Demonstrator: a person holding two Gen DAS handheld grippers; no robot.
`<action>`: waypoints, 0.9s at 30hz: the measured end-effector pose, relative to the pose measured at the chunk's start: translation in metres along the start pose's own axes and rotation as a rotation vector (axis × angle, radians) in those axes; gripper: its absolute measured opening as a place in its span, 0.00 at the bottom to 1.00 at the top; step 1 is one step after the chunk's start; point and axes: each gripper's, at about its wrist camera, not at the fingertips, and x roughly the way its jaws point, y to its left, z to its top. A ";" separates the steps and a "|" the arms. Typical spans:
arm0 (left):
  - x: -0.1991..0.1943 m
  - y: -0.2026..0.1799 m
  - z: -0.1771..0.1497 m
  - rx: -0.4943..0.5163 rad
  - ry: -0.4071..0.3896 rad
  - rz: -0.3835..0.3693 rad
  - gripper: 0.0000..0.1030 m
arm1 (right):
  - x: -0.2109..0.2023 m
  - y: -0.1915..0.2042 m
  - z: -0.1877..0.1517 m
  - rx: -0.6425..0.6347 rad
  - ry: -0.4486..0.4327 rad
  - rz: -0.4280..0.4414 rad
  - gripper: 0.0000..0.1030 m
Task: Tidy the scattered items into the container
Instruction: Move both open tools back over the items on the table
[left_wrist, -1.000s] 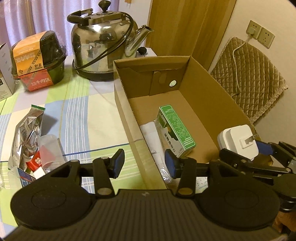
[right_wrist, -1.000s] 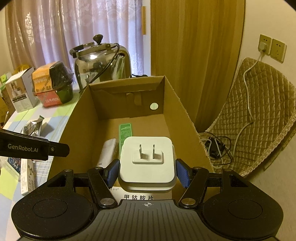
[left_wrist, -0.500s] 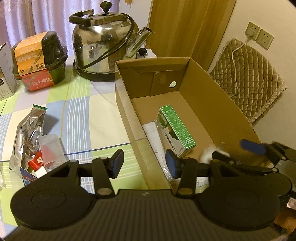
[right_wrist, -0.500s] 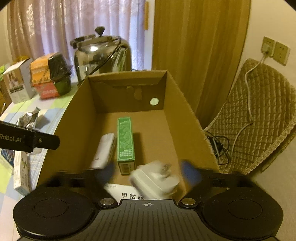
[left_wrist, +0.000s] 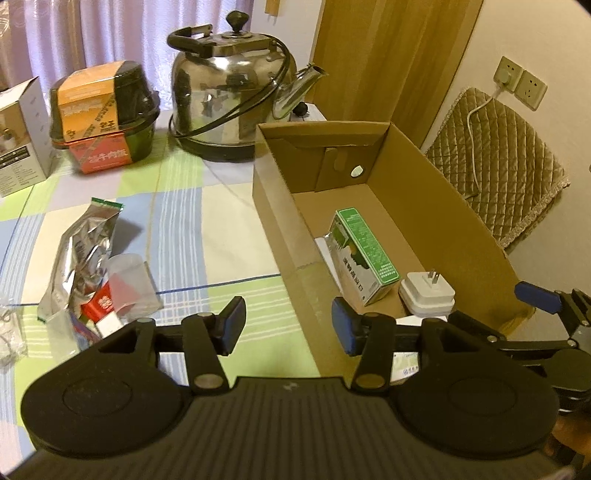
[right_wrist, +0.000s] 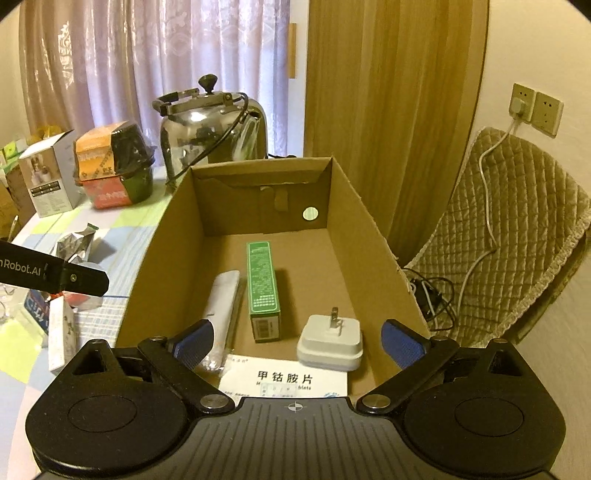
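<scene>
An open cardboard box (right_wrist: 354, 221) (left_wrist: 443, 192) stands at the table's right edge. On its floor lie a white plug adapter (right_wrist: 330, 343) (left_wrist: 426, 293), prongs up, a green carton (right_wrist: 263, 290) (left_wrist: 364, 254), a white packet (right_wrist: 221, 306) and a white medicine box (right_wrist: 284, 380). My right gripper (right_wrist: 297, 341) hangs open over the box's near end, above the adapter and apart from it. Over the box's left wall my left gripper (left_wrist: 286, 325) is open and empty. A silver foil pouch (left_wrist: 83, 251) and small packets (left_wrist: 107, 306) lie on the tablecloth.
A steel kettle (left_wrist: 232, 92) with a black cord stands behind the box. Stacked food bowls (left_wrist: 105, 122) and a white carton (left_wrist: 22, 136) sit at the back left. A clear plastic cup (left_wrist: 129, 280) lies by the pouch. A quilted chair (right_wrist: 509, 229) is right of the table.
My right gripper opened and let go of the white plug adapter, which dropped onto the box floor beside the green carton. The left gripper stayed open and hardly moved.
</scene>
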 end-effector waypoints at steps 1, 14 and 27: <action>-0.004 0.001 -0.002 -0.002 -0.002 0.001 0.47 | -0.004 0.002 0.000 0.000 -0.003 0.001 0.99; -0.056 0.027 -0.038 -0.033 -0.027 0.043 0.57 | -0.049 0.044 0.003 -0.044 -0.054 0.047 0.99; -0.117 0.091 -0.094 -0.098 -0.039 0.155 0.86 | -0.085 0.107 -0.001 -0.106 -0.085 0.140 0.99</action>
